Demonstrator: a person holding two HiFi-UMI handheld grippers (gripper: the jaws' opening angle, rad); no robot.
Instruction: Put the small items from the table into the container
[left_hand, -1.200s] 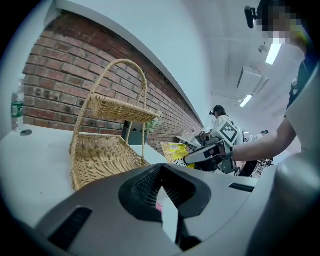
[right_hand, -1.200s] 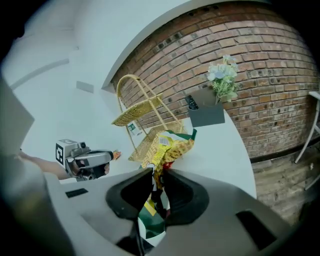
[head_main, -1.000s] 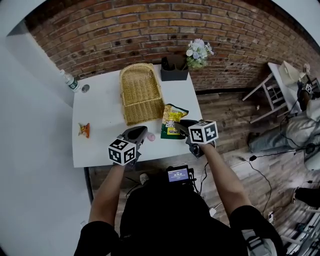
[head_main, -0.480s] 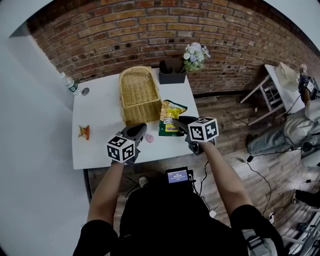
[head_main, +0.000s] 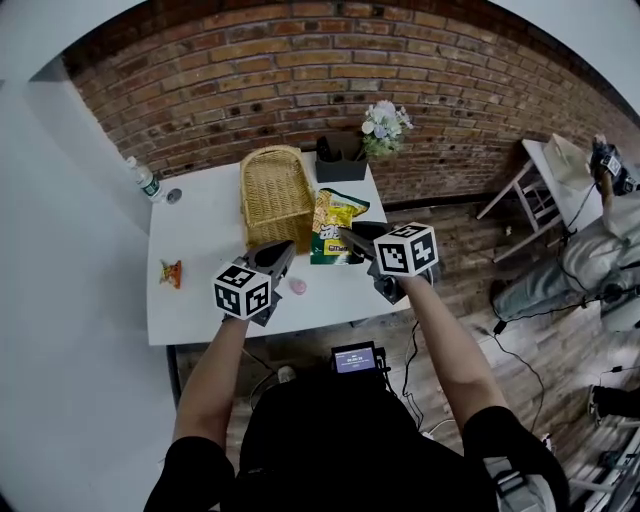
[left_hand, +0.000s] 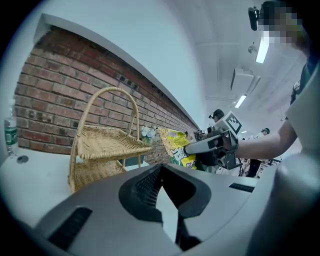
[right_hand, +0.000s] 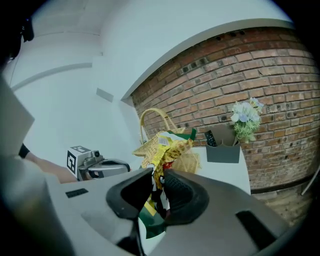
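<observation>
**A:** What carries the yellow-and-green foil snack bag (head_main: 332, 222), and why by its near end?

**B:** The right gripper (head_main: 350, 240) is clamped on that end. The pack stands clear of the white table (head_main: 205, 230), just beside the woven wicker basket (head_main: 272, 190). Pinching the thin edge probably spares the crushable body and leaves it free to pass over the rim.

**A:** And the left gripper (head_main: 280, 255)?

**B:** Its jaws are pressed together on nothing. It is held over the table's near side, out of the bag's way. A small pink round item (head_main: 297, 286) lies on the table just beside it, and an orange sachet (head_main: 171, 273) lies well apart to the left.

**A:** What differs from a second ago?

**B:** The bag then lay flat by the basket's near corner. It is now raised and farther along the basket's right side. Both grippers are higher. The pink item and the sachet have not moved.
</observation>
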